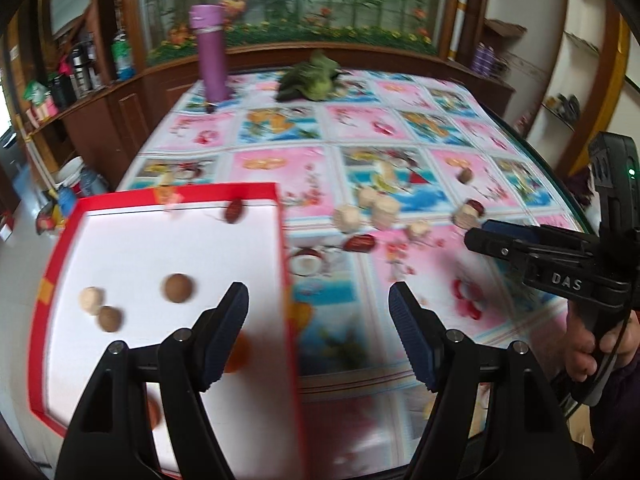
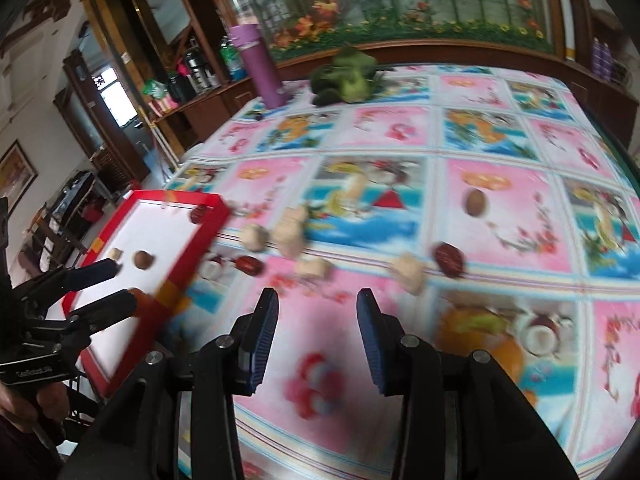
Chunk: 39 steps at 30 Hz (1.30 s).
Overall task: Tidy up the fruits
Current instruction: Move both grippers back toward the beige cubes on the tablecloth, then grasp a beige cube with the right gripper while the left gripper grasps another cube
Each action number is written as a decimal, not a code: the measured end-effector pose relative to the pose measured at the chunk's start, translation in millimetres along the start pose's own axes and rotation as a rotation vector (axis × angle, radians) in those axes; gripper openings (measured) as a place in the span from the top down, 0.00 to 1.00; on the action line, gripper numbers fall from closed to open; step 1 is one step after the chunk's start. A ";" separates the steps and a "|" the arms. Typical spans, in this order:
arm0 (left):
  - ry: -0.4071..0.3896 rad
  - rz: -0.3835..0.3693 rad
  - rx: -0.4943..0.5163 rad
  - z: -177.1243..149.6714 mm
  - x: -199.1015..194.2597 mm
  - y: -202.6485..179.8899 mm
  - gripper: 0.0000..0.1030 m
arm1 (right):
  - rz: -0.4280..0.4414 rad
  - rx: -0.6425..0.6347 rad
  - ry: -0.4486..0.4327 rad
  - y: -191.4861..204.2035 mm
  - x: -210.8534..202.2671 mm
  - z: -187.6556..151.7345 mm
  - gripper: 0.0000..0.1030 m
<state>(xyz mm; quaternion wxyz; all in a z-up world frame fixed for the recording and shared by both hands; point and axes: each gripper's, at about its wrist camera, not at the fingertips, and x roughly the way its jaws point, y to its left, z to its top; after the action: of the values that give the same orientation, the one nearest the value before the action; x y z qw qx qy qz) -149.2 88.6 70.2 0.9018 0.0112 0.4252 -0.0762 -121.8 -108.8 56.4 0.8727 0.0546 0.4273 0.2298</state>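
We see the table (image 2: pixel 500 128) carrying a red-rimmed tray (image 1: pixel 60 248) at its left edge, already holding several fruits. Loose fruits lie mid-table, ahead of the right gripper (image 2: pixel 318 332), which is nearer and spread wide, empty. The left gripper (image 1: pixel 318 332), also spread and empty, straddles the tray's right rim. A red date (image 2: pixel 450 258) lies ahead-right, its long axis crosswise, with open cloth around it.

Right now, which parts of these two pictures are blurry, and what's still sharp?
Left wrist view: red box and tablecloth are smeared by motion; left gripper stays crisp. Right wrist view: loose fruits smear too; right gripper stays sharp; fisheye bends the edges.
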 end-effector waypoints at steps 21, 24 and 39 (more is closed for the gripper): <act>0.124 -0.112 0.066 31.1 71.4 -59.2 0.29 | -0.058 0.043 0.032 -45.9 34.0 14.8 0.64; 0.125 -0.112 0.071 36.5 78.5 -64.2 0.29 | -0.057 0.040 0.034 -47.7 33.8 14.9 0.75; 0.157 -0.076 0.039 49.2 116.7 -76.6 0.52 | -0.023 0.136 0.042 -65.7 22.2 10.6 0.75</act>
<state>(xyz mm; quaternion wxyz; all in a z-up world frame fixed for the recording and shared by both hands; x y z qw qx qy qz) -49.6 -6.2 15.3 0.8617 0.0184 0.4933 -0.1176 -78.6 -156.2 27.9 0.8604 0.1038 0.4609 0.1912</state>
